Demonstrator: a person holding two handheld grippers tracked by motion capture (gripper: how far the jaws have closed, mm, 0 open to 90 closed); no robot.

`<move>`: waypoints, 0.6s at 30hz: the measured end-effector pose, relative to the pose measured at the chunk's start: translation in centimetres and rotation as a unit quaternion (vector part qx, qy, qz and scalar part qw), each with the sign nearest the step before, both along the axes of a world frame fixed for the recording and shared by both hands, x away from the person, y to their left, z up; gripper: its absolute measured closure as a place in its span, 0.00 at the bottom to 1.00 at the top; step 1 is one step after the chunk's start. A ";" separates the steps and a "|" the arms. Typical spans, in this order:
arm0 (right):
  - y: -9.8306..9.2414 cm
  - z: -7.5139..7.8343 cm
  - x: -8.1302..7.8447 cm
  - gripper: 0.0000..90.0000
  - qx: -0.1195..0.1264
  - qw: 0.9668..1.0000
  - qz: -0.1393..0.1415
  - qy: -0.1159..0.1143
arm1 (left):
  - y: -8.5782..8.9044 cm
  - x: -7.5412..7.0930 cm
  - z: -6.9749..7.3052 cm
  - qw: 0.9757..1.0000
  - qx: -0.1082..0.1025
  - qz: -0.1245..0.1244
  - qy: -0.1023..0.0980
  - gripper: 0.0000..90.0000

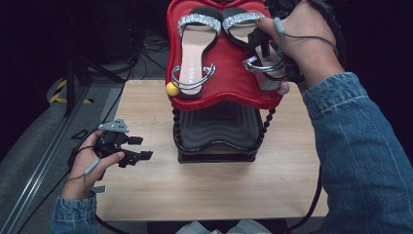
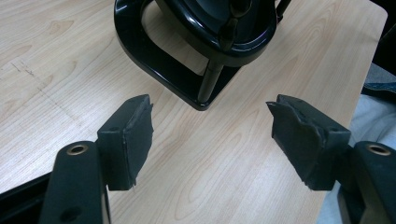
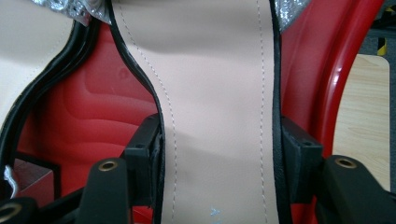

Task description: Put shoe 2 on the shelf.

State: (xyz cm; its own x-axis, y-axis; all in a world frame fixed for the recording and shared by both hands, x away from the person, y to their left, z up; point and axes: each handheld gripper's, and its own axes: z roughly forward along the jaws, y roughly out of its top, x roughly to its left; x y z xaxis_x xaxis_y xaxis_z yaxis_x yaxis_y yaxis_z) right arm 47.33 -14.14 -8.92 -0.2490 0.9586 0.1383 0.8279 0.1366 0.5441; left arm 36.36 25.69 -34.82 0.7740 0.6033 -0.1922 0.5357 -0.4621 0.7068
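We find the right gripper [image 3: 219,154] pinching the right-hand black, beige-lined sandal with a glittery strap [image 3: 215,93] across its insole, over the glossy red plastic top tray [image 1: 229,83] of a two-tier stand. The left gripper [image 2: 210,140], jaws spread, hovers over the light wooden table [image 2: 56,60] beside the stand's black base [image 2: 154,60].
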 end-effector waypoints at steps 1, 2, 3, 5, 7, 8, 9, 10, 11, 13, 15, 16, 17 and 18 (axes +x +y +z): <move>0.1 -0.1 0.0 0.48 0.000 1.000 0.001 0.000 | 0.0 0.0 0.0 1.000 -0.001 0.000 0.000 0.33; 0.1 -0.3 0.1 0.48 0.002 1.000 0.001 0.000 | 0.0 0.0 0.0 1.000 0.000 -0.001 0.000 0.33; 0.1 -0.4 0.1 0.48 0.005 1.000 0.001 0.000 | 0.1 0.0 0.0 1.000 0.000 -0.001 0.000 0.33; 0.2 -0.8 0.2 0.48 -0.001 1.000 0.002 0.002 | 0.1 0.1 0.0 1.000 0.000 0.000 0.001 0.33; 0.3 -1.1 0.3 0.48 -0.006 1.000 0.002 0.002 | 0.0 0.1 0.0 1.000 0.001 0.000 0.001 0.33; 0.4 -1.2 0.3 0.48 -0.006 1.000 0.001 0.001 | 0.0 0.2 -0.1 1.000 0.000 -0.002 0.000 0.33; 0.4 -1.3 0.3 0.48 -0.010 1.000 0.001 0.000 | -0.1 0.2 -0.1 1.000 0.000 -0.001 0.003 0.33; 0.5 -1.3 0.2 0.48 -0.011 1.000 0.000 -0.002 | -0.1 0.2 -0.1 1.000 0.000 -0.001 0.003 0.33; 0.5 -1.3 0.2 0.48 -0.011 1.000 0.000 -0.002 | -0.2 0.2 -0.1 1.000 0.001 -0.002 0.003 0.33; 0.7 -1.6 0.0 0.48 -0.017 1.000 -0.003 -0.009 | -0.2 0.2 0.0 1.000 0.002 -0.003 0.004 0.33; 0.8 -1.8 0.0 0.48 -0.020 1.000 -0.005 -0.013 | -0.2 0.3 0.0 1.000 0.000 -0.002 0.004 0.33; 0.8 -1.9 0.0 0.48 -0.022 1.000 -0.005 -0.015 | -0.3 0.3 0.0 1.000 0.000 -0.004 0.003 0.33; 0.7 -2.0 -0.1 0.48 -0.021 1.000 -0.005 -0.015 | -0.3 0.3 0.0 1.000 0.000 -0.005 0.002 0.33; 0.7 -2.0 -0.1 0.48 -0.020 1.000 -0.005 -0.016 | -0.3 0.2 0.0 1.000 0.000 -0.005 0.003 0.33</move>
State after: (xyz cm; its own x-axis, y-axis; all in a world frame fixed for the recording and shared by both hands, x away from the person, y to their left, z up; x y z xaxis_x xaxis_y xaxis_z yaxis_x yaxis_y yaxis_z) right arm 47.18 -13.43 -10.96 -0.2423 0.9659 0.0914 0.8115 0.1501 0.5648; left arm 36.60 25.39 -34.86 0.7785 0.5959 -0.1973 0.5357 -0.4670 0.7035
